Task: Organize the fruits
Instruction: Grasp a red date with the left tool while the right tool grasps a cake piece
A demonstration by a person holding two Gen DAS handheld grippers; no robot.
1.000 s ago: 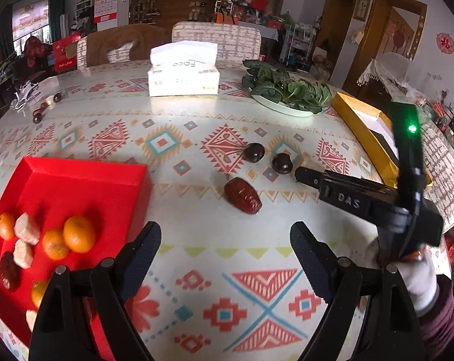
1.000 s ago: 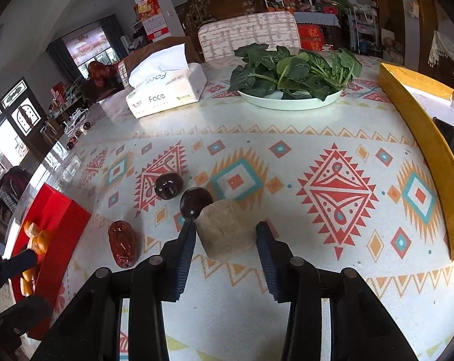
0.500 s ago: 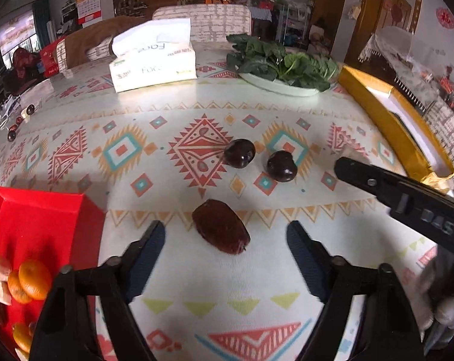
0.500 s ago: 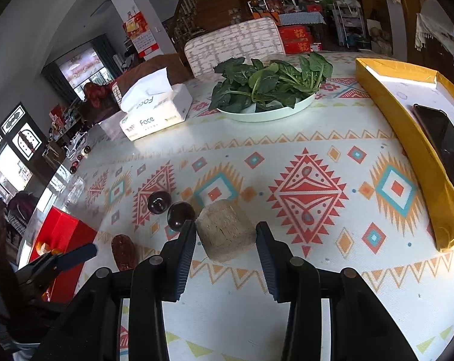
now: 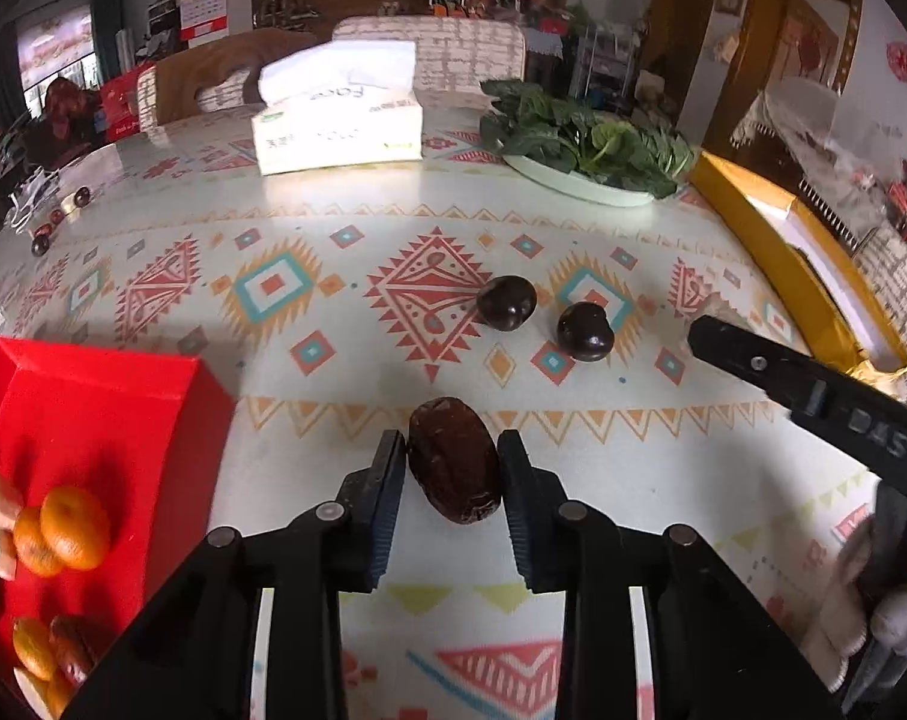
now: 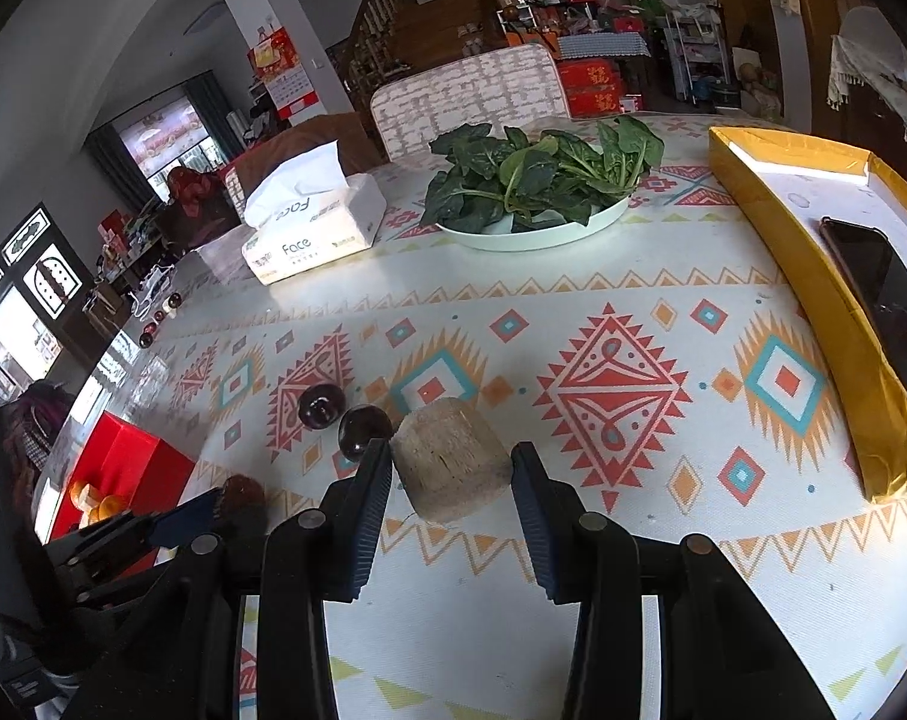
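My left gripper is shut on a wrinkled brown date that rests on the tablecloth. Two dark plums lie just beyond it. A red tray at the left holds several tangerines, pale fruit chunks and dark fruits. My right gripper is shut on a beige fibrous chunk, held just above the table. The plums, the date and the tray also show in the right wrist view, to its left.
A tissue box and a plate of leafy greens stand at the back. A yellow box lid with a phone lies at the right. Small dark fruits lie far left. Chairs stand behind the table.
My left gripper moved right and forward from the tray to the date and shut on it. My right gripper lifted and drew back slightly, still holding the chunk.
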